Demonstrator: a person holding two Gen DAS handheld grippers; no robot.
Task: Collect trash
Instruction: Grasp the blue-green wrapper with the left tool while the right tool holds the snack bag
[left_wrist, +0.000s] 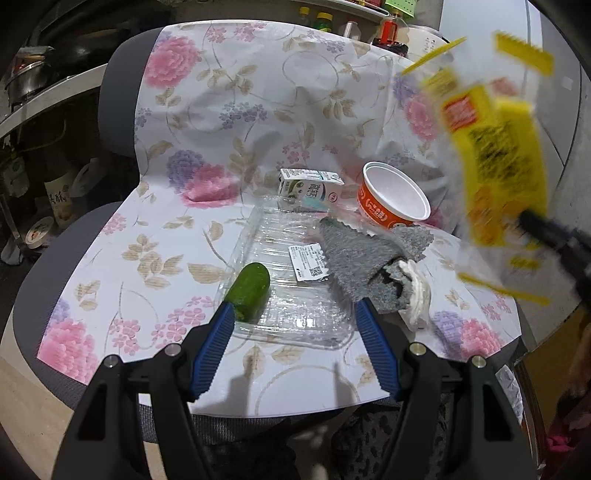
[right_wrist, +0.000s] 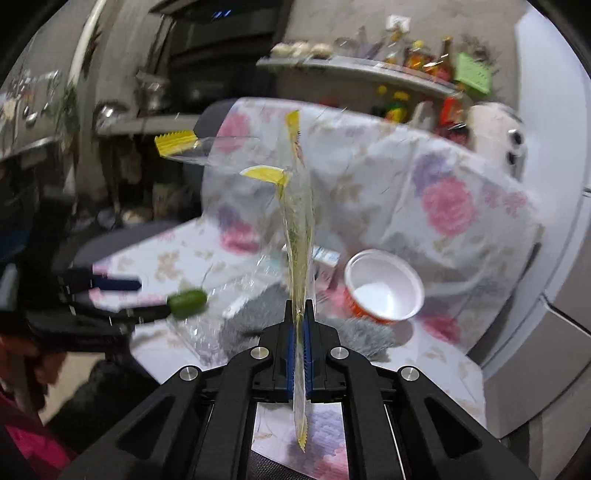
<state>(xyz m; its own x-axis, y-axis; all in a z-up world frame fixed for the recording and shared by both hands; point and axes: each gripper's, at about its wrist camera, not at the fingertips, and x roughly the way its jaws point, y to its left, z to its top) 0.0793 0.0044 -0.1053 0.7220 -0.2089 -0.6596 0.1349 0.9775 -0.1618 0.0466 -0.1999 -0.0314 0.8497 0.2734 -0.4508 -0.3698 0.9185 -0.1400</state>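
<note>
A chair (left_wrist: 122, 92) draped in a floral cloth (left_wrist: 240, 110) holds the trash. The right gripper (right_wrist: 300, 314) is clamped on a yellow-and-clear wrapper (right_wrist: 299, 236), its blue pads pressed flat together on the film, which stands up edge-on from the fingers toward 12 o'clock and trails out behind them toward 6. In the left wrist view the same wrapper (left_wrist: 495, 155) hangs blurred in the air at 2 o'clock, above the seat and clear of everything on it, with the right gripper's dark fingers gripping its lower edge at 3 o'clock.

The left gripper (left_wrist: 295, 314) hovers over the front of the seat with its jaws wide apart and nothing between the pads. Its left finger (left_wrist: 216, 343) is just beside the near end of a cucumber (left_wrist: 251, 291), which rests on the left rim of a clear tray (left_wrist: 288, 266). The tray lies flat at the centre of the seat with a white label on it. A grey cloth (left_wrist: 358, 266) overlaps the tray's right side, toward 3 o'clock from it, with crumpled white tissue (left_wrist: 417, 291) at its lower right end. Behind the tray, toward 12 o'clock, a small milk carton (left_wrist: 306, 190) lies on its side. To the carton's right an orange cup (left_wrist: 393, 197) with a white inside stands tilted, mouth open toward the camera.

Shelves with bottles show behind the chair.
</note>
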